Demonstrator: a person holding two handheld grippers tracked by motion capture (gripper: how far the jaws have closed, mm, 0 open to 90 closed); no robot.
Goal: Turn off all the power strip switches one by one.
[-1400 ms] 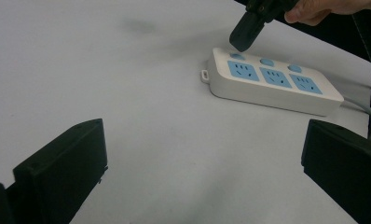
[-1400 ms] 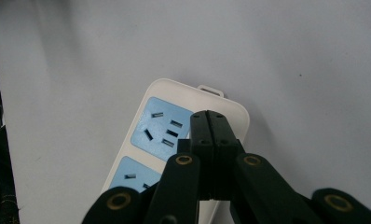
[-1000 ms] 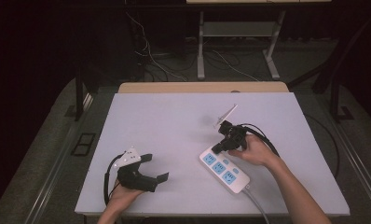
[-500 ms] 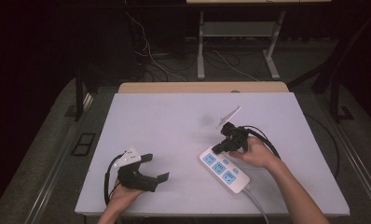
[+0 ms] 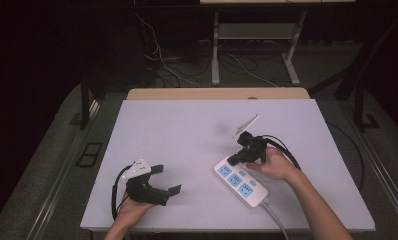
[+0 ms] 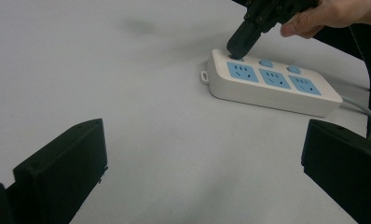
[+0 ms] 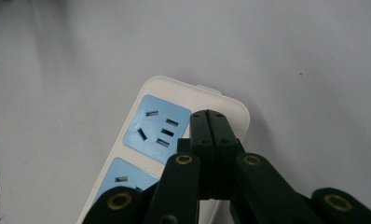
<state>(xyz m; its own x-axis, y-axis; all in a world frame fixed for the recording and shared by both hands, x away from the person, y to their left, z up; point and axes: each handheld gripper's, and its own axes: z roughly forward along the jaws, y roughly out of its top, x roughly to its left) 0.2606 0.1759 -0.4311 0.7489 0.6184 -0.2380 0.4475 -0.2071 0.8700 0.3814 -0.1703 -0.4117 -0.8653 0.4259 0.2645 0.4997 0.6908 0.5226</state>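
Nothing has shifted since the earlier frames: both hands and the power strip sit where they were. At the near left of the white table [image 5: 187, 125], the left gripper [image 5: 168, 181] rests low in the person's left hand [image 5: 132, 210], its jaws spread wide with nothing between them; in the left gripper view the two black jaws stand far apart over bare tabletop. To the right, the white power strip [image 5: 240, 182] lies flat at an angle near the front edge, its three blue sockets facing up and its grey cord [image 5: 274, 220] running off toward the person. The right gripper [image 5: 233, 160], held in the right hand [image 5: 274, 165], points down at the strip's far end. Its jaws are clenched tight together, holding nothing, and the tip appears to press the round blue button [image 6: 266, 62] row beside the end socket [image 7: 156, 129], though the contact itself is hidden under the tip.
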